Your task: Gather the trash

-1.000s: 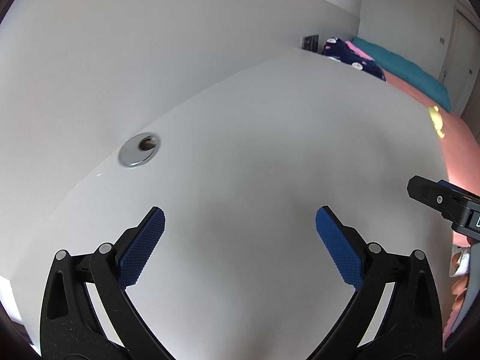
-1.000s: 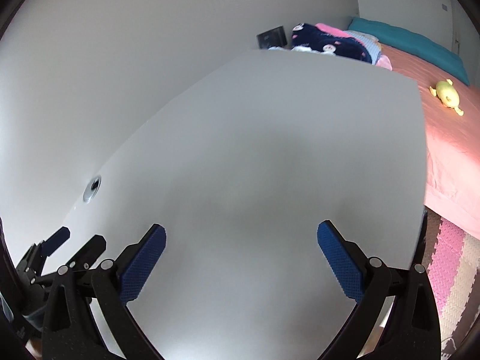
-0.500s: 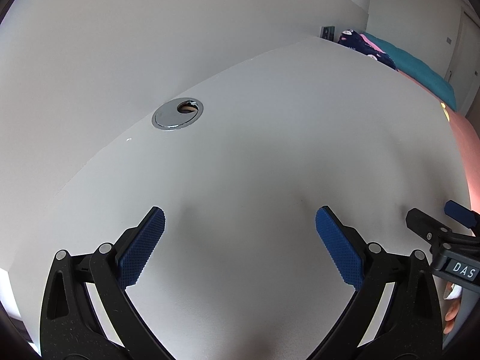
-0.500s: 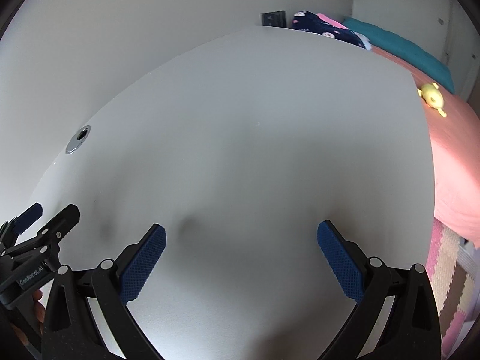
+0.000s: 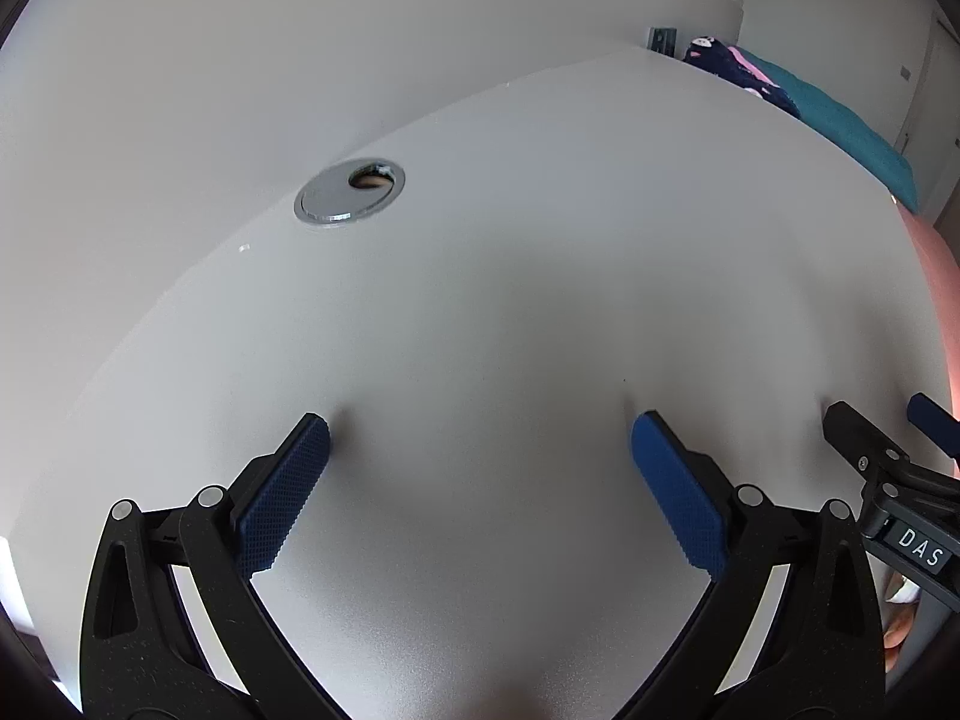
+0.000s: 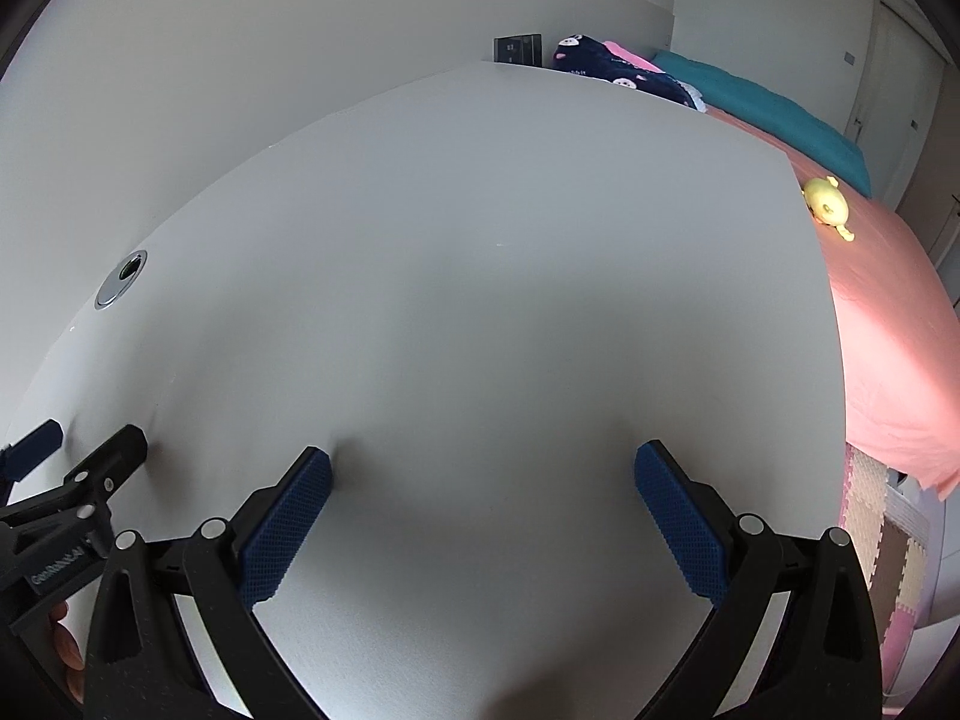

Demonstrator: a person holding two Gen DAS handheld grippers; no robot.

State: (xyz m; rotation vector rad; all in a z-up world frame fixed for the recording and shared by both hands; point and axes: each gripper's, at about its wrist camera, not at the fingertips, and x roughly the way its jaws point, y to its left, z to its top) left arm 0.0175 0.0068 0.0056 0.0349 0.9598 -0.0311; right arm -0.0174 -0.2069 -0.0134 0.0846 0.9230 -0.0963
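No trash shows in either view. My left gripper (image 5: 480, 426) is open and empty, its blue-padded tips close above the white desk (image 5: 540, 276). My right gripper (image 6: 483, 459) is open and empty, also low over the desk (image 6: 480, 240). The right gripper shows at the right edge of the left wrist view (image 5: 882, 432), and the left gripper shows at the left edge of the right wrist view (image 6: 90, 444).
A round silver cable grommet (image 5: 349, 189) sits in the desk near the wall; it also shows in the right wrist view (image 6: 122, 278). Beyond the desk is a bed with a pink sheet (image 6: 888, 312), a yellow plush toy (image 6: 827, 203), a teal pillow (image 6: 768, 105) and a dark blanket (image 6: 606, 66). Foam floor mats (image 6: 882, 546) lie at the right.
Both grippers have come down closer to the desk and tilted forward; the grommet has shifted up and to the right in both views. Both stay open.
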